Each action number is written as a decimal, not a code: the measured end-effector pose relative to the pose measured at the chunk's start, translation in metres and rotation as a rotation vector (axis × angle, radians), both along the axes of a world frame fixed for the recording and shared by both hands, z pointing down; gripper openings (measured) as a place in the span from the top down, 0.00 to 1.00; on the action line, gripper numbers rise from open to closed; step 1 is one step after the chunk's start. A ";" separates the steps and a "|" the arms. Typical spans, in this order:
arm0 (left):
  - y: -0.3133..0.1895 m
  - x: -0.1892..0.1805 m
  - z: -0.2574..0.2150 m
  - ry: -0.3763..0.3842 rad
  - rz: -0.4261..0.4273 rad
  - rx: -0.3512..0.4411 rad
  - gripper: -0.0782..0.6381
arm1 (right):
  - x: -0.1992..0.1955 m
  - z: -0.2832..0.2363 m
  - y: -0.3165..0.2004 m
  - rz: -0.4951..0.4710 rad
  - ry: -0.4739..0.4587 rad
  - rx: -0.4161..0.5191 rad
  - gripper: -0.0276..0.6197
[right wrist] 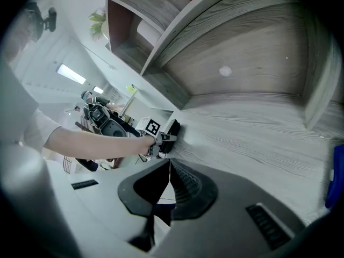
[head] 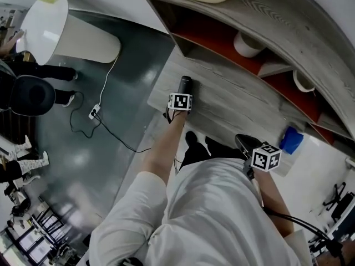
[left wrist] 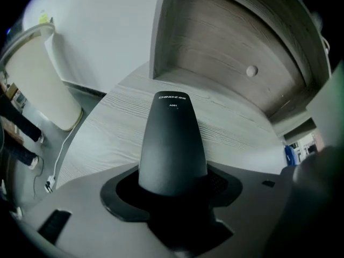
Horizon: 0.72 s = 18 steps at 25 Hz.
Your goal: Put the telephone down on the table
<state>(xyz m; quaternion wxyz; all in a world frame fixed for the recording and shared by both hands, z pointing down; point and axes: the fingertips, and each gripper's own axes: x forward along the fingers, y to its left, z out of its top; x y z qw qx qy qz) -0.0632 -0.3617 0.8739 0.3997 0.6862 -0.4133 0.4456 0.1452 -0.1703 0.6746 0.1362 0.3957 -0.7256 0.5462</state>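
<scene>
The telephone point(left wrist: 173, 138), a single black handset, is not yet set down. The left gripper point(head: 183, 93) clamps it by its near end, pointing it steeply down at the grey wood-grain table point(left wrist: 247, 138) near the table's front edge. The handset's far end looks very close to the wood, though I cannot tell whether it touches. What remains is resting it flat and letting go. The right gripper point(right wrist: 169, 190) hangs to the side, its jaws closed together on nothing. In count: one telephone, one table, two grippers, and one blue item point(head: 290, 139) at the table's far right.
</scene>
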 end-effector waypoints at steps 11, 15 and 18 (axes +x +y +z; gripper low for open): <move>-0.001 0.006 0.001 -0.098 0.138 0.034 0.49 | -0.005 0.009 0.001 -0.036 -0.028 -0.010 0.93; -0.001 0.007 -0.004 -0.123 0.168 0.057 0.49 | -0.008 0.006 -0.001 -0.050 -0.033 0.002 0.93; -0.005 0.004 -0.008 -0.139 0.171 0.089 0.45 | -0.006 0.007 -0.002 -0.048 -0.035 0.008 0.93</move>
